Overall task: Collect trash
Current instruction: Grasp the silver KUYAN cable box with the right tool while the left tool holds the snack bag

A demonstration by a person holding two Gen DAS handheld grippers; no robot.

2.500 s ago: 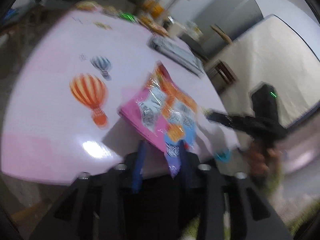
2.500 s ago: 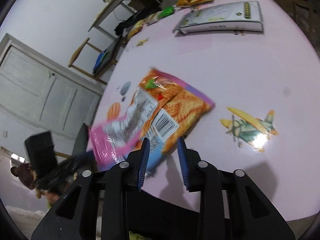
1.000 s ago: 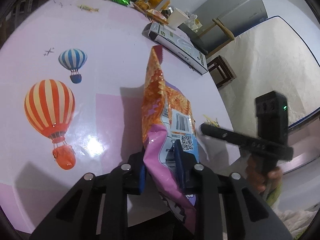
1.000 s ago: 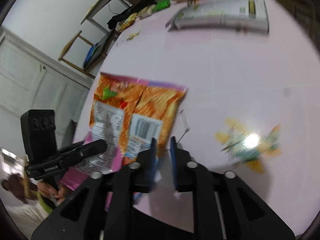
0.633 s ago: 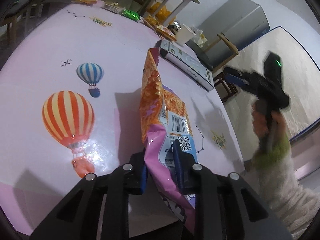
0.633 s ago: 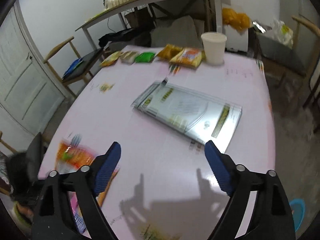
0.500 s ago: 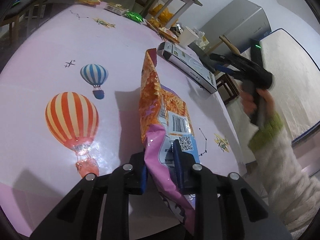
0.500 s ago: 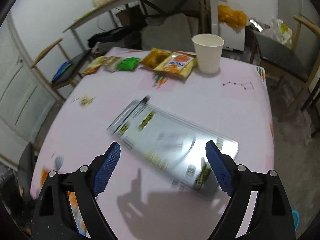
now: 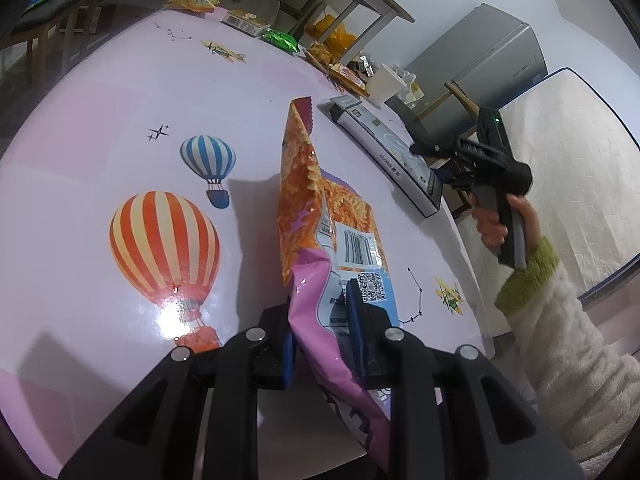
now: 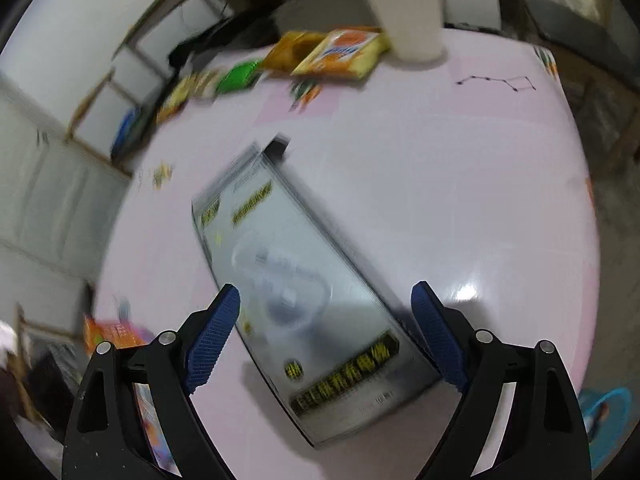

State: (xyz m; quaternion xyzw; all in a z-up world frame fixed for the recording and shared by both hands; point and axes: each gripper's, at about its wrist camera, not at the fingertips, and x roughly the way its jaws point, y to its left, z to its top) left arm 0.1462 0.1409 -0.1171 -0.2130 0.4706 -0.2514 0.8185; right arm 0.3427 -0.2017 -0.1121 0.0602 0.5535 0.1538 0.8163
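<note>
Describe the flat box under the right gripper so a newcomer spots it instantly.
On the pink table, the grey-white flat box lies diagonally mid-table, below the open right gripper. The white paper cup and snack packets sit at the far edge. It alone is rigid, rectangular, with yellow lettering.

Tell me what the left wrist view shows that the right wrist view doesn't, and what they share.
Left wrist only: the left gripper shut on the orange-and-pink snack bag, the balloon prints on the tablecloth, and the person's hand holding the right gripper.

Right wrist only: the right gripper with its jaws opening and nothing between them, hovering over the box.

Both: the long flat box, the paper cup, the green packet and the snack bag.
</note>
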